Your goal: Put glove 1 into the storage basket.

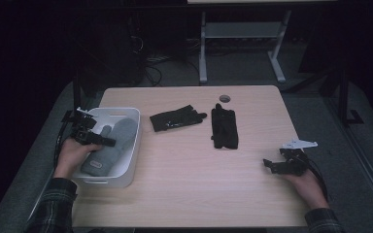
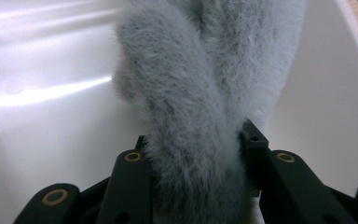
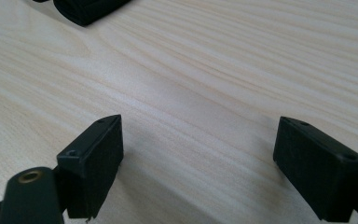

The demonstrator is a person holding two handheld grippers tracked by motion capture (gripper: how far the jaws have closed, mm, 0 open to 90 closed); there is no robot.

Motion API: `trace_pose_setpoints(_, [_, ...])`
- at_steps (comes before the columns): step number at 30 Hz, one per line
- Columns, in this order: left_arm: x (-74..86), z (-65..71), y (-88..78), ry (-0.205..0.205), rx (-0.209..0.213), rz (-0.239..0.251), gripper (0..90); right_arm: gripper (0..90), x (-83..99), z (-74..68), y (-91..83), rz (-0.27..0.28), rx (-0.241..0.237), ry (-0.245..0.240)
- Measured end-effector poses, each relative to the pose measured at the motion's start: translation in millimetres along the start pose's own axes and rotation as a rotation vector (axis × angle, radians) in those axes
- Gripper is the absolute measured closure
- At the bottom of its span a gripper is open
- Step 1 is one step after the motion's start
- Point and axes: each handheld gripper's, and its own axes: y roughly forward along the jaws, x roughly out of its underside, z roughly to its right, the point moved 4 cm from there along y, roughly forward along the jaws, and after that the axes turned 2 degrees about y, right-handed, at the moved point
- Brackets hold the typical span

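Observation:
A grey fuzzy mitten [image 1: 119, 136] lies in the white bin [image 1: 135, 145] at the table's left edge. My left gripper [image 1: 108, 141] reaches into the bin, shut on the mitten. In the left gripper view the mitten [image 2: 205, 70] fills the gap between the jaws of the left gripper [image 2: 196, 140], and both pads press its pile, with the bin's white wall [image 2: 51, 116] behind. Near the table's right edge, my right gripper [image 1: 271, 165] rests low and open. In its own view the right gripper [image 3: 200, 154] has bare wood between the jaws.
Two black gloves lie mid-table: one [image 1: 175, 119] sideways beside the bin, the other [image 1: 224, 127] lengthwise to its right, whose edge [image 3: 88, 9] shows in the right gripper view. A cable hole [image 1: 225, 98] sits near the far edge. Bare wooden tabletop [image 1: 199, 184] stretches across the front.

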Motion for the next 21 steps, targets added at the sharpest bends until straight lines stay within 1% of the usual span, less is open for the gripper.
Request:
trace_pose_setpoints(3, [1.9,-3.1,6.1,0.001,-0.024,-0.014,60.1,15.8,0.0,-0.1,0.0,0.000,0.000,0.001])
trace_pose_setpoints(4, [1.9,-3.6,6.9,0.006,-0.029,-0.018,58.1,15.8,0.0,-0.1,0.0,0.000,0.000,0.001])
trace_pose_setpoints(5, [1.7,-4.0,7.3,0.013,-0.044,-0.020,56.1,15.8,0.0,-0.1,0.0,0.000,0.000,0.001])
trace_pose_setpoints(8, [1.7,-4.3,9.3,0.022,-0.088,-0.029,47.3,15.8,0.0,-0.2,0.0,0.000,0.000,0.002])
trace_pose_setpoints(10, [1.3,-4.8,9.6,0.038,-0.117,-0.033,40.4,15.7,0.0,-0.2,0.0,0.000,0.001,0.002])
trace_pose_setpoints(13, [0.2,-4.0,7.3,0.054,-0.138,-0.015,33.8,15.7,0.0,-0.2,0.0,0.000,0.001,0.002])
trace_pose_setpoints(16, [-1.4,-4.7,2.5,0.052,-0.153,0.006,28.8,15.7,0.0,-0.2,0.0,0.000,0.001,0.002])
trace_pose_setpoints(17, [-1.7,-4.8,0.8,0.051,-0.157,0.008,27.8,15.7,0.0,-0.2,0.0,0.000,0.001,0.002])
trace_pose_setpoints(19, [-2.5,-5.1,-2.7,0.064,-0.161,0.017,26.6,15.7,0.0,-0.2,0.0,0.000,0.001,0.002])
trace_pose_setpoints(21, [-3.1,-4.0,-5.4,0.064,-0.167,0.029,25.5,15.7,0.0,-0.2,0.0,0.000,0.002,0.002])
